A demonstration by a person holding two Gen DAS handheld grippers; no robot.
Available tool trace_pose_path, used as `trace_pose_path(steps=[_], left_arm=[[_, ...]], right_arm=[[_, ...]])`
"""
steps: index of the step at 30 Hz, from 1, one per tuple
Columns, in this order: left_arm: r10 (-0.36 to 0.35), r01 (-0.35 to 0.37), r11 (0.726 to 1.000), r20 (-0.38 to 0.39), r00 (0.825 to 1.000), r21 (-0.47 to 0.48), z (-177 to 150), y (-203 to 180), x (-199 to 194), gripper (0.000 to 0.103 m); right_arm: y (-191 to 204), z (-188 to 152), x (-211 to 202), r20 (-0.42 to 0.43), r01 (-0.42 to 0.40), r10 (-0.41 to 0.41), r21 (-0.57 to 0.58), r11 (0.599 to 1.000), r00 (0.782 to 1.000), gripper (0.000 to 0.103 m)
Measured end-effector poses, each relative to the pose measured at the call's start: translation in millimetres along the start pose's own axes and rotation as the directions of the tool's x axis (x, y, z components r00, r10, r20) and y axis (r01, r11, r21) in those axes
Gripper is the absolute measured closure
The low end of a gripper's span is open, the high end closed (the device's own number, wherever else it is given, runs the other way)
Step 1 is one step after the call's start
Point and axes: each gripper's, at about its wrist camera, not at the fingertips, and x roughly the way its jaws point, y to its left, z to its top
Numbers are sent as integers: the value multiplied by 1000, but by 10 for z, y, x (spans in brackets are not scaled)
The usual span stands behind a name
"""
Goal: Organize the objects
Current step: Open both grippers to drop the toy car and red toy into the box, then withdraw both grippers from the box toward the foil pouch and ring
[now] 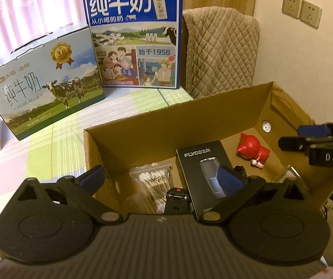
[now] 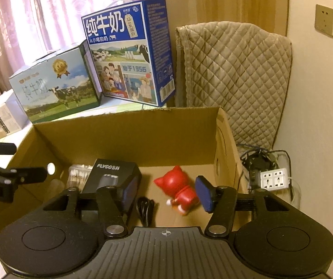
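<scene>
Bedcover (image 1: 57,139) carries an open cardboard box (image 1: 178,114). Both left gripper (image 1: 164,176) and right gripper (image 2: 166,191) hover apart, empty. Recommended: right descends squarely, straddling the red figurine (image 2: 178,188), clear of the near-left black cable (image 2: 146,209).

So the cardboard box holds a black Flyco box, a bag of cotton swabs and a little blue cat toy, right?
Nearly right: the toy is red, not blue. The right wrist view shows the red cat figurine lying on the floor of the cardboard box, beside the black Flyco box and the bag of cotton swabs.
</scene>
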Motion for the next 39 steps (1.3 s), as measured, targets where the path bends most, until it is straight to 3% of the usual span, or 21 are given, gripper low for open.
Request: trace_pose_path(steps=[6, 18, 31, 39], left_arm=[[2, -1, 1000, 25, 1000, -13, -47, -17, -212, 1], [9, -6, 998, 44, 999, -62, -257, 36, -661, 1], [85, -80, 983, 21, 996, -165, -685, 130, -1181, 1], [150, -151, 957, -26, 988, -249, -1140, 291, -1489, 1]], right_arm=[[70, -143, -211, 11, -19, 19, 22, 1000, 1000, 38], [304, -322, -556, 22, -47, 47, 22, 999, 999, 34], [533, -494, -779, 15, -127, 127, -22, 992, 992, 32], [787, -697, -857, -13, -213, 213, -58, 975, 977, 31]])
